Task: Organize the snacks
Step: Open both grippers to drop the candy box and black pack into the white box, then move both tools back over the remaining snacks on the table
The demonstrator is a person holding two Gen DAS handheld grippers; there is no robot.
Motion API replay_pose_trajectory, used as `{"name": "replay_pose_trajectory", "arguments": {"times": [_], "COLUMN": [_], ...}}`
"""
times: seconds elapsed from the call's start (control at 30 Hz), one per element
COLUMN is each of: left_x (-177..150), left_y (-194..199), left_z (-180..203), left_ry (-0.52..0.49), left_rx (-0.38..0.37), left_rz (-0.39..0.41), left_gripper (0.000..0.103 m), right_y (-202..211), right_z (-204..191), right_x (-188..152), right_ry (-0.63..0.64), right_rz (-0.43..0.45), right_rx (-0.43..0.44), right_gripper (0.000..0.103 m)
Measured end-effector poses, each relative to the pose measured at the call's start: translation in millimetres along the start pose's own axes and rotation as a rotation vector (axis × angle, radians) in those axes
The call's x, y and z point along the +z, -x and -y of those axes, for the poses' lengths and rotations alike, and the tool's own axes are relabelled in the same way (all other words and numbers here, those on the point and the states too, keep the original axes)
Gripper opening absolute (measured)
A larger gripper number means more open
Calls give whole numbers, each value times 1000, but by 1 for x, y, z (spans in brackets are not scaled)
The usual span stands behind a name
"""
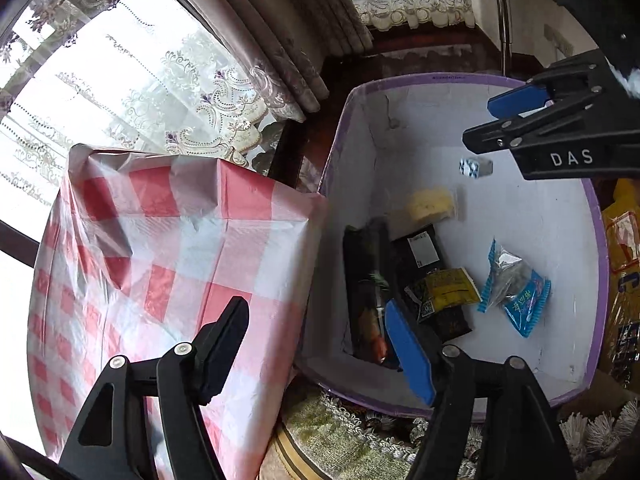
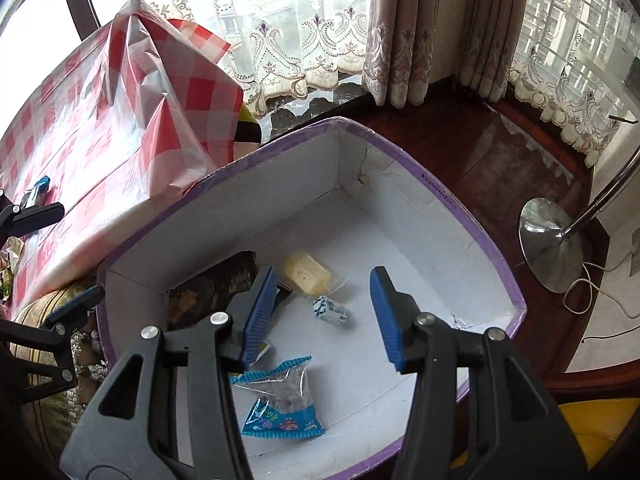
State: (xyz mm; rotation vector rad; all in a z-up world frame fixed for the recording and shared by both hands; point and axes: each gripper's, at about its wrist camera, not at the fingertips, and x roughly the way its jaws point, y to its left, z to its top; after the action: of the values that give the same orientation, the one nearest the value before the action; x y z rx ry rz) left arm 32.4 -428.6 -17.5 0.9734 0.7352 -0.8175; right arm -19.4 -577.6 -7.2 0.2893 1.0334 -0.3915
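A white box with a purple rim stands on the floor beside the table. In it lie a pale yellow packet, a blue and clear packet, a black and yellow packet and a long dark packet. A small blue-white cube sweet looks blurred just below my right gripper, which is open and empty over the box. My left gripper is open and empty, astride the box's near wall and the table's corner.
A red and white checked tablecloth hangs over the table next to the box, and a small blue packet lies on it. A chrome lamp base stands on the dark wooden floor. Yellow bags lie beyond the box.
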Motion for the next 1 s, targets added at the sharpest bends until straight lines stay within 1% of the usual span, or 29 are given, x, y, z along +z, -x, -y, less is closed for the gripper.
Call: {"name": "replay_pose_trajectory", "arguments": {"times": [0.07, 0.2, 0.33, 0.5, 0.57, 0.63, 0.73, 0.83, 0.93, 1.0], "left_x": [-2, -9, -23, -45, -54, -62, -74, -85, -97, -106], "left_y": [2, 13, 30, 45, 50, 54, 56, 59, 62, 64], "left_z": [-10, -39, -62, -83, -90, -96, -100, -105, -111, -116], "left_ry": [51, 187, 291, 407, 460, 514, 567, 613, 659, 688], "left_rx": [13, 35, 62, 66, 54, 19, -8, -4, 10, 15], "left_rz": [9, 46, 108, 138, 140, 138, 141, 139, 135, 133], "left_gripper": [73, 73, 73, 73, 73, 73, 73, 73, 73, 73], "right_y": [0, 4, 9, 17, 20, 22, 26, 29, 32, 33], "right_z": [-1, -4, -9, -24, -31, -39, -52, -66, -82, -95], "right_x": [0, 3, 7, 11, 11, 12, 13, 12, 12, 11], "right_ry": [-1, -1, 7, 44, 60, 76, 95, 112, 136, 158], "right_rz": [3, 16, 31, 56, 64, 67, 71, 72, 73, 72], "right_rx": [6, 7, 13, 14, 21, 27, 53, 89, 107, 116], "right_gripper": [55, 62, 63, 63, 63, 63, 63, 63, 68, 68]}}
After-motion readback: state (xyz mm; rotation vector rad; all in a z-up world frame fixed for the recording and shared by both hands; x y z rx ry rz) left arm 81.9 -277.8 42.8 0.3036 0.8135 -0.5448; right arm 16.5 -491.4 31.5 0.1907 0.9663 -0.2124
